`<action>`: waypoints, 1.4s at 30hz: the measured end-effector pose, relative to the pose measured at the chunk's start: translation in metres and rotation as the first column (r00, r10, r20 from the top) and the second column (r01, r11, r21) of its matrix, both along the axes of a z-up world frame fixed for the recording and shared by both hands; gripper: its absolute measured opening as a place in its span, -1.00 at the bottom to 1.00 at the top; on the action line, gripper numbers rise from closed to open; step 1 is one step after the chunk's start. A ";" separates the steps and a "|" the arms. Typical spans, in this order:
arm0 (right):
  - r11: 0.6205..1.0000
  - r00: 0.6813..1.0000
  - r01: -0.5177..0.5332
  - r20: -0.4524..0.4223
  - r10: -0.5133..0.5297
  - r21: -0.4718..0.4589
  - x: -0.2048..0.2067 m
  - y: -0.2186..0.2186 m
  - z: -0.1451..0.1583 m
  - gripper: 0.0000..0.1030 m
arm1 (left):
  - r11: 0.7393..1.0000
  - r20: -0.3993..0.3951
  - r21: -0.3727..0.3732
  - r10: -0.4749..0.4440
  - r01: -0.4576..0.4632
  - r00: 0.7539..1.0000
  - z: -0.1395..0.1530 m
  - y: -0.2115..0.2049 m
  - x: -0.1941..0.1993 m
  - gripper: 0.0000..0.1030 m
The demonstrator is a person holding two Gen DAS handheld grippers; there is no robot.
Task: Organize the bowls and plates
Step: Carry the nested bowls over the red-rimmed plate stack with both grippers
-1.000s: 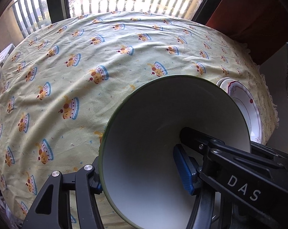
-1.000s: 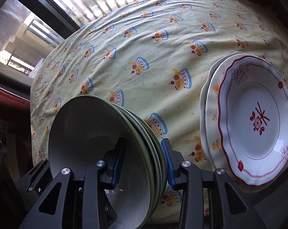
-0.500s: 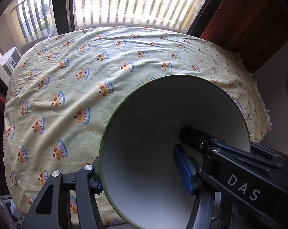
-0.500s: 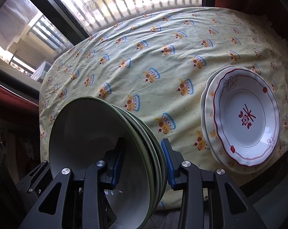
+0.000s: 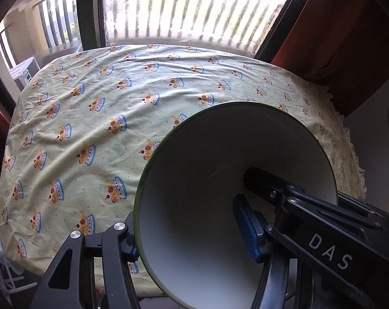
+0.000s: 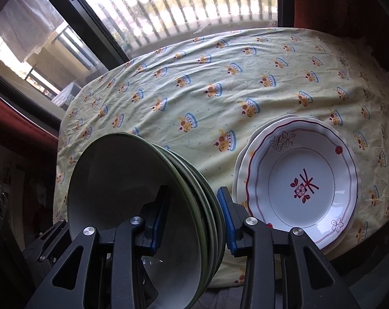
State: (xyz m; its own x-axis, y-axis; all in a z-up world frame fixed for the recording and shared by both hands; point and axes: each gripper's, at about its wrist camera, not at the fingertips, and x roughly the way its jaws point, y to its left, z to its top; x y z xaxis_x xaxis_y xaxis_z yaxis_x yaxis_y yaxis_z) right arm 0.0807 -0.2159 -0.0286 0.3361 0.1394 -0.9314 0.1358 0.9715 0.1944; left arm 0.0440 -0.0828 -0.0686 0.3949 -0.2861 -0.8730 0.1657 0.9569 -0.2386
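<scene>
Your left gripper (image 5: 191,234) and your right gripper (image 6: 191,221) both pinch the same stack of green bowls (image 6: 132,206). Each one has one finger inside the top bowl and one finger outside, and the stack is tipped on its side above the near edge of the table (image 6: 194,97). The white plates with red flowers (image 6: 300,182) lie on the yellow cloth, just beside the bowls on the right.

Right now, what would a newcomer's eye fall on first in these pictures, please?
Probably the stack of green-rimmed bowls, tilted on edge and clamped at its rim between the right tongs. The left tongs grip the same stack on its other side. Next, the red-patterned plates stacked near the edge of the crown-print tablecloth.
</scene>
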 end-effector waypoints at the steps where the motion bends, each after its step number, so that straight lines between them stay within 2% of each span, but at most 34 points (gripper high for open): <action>1: 1.000 1.000 -0.008 0.003 0.008 0.005 0.000 -0.005 0.001 -0.20 | 1.000 0.002 0.002 0.007 -0.007 1.000 0.001 -0.005 0.000 0.15; 16: 0.998 0.999 -0.046 0.003 0.046 0.030 0.001 -0.076 0.004 -0.20 | 0.999 -0.009 0.015 0.046 -0.046 0.999 0.000 -0.073 -0.002 0.15; 31: 0.996 0.996 -0.083 -0.033 0.082 -0.014 0.003 -0.144 -0.009 -0.20 | 0.996 -0.060 -0.024 0.083 -0.085 0.995 -0.024 -0.136 0.005 0.14; 42: 0.990 0.986 -0.140 -0.093 0.138 -0.014 0.024 -0.154 -0.033 -0.20 | 0.989 -0.114 -0.002 0.146 -0.147 0.983 -0.044 -0.142 0.022 0.13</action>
State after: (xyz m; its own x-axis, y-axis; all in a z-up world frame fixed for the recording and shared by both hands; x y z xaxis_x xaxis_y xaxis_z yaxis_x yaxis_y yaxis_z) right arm 0.1050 -0.3701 -0.0616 0.2278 0.1597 -0.9605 0.0159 0.9857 0.1677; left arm 0.0660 -0.2248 -0.1123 0.3324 -0.2421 -0.9116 -0.0043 0.9661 -0.2581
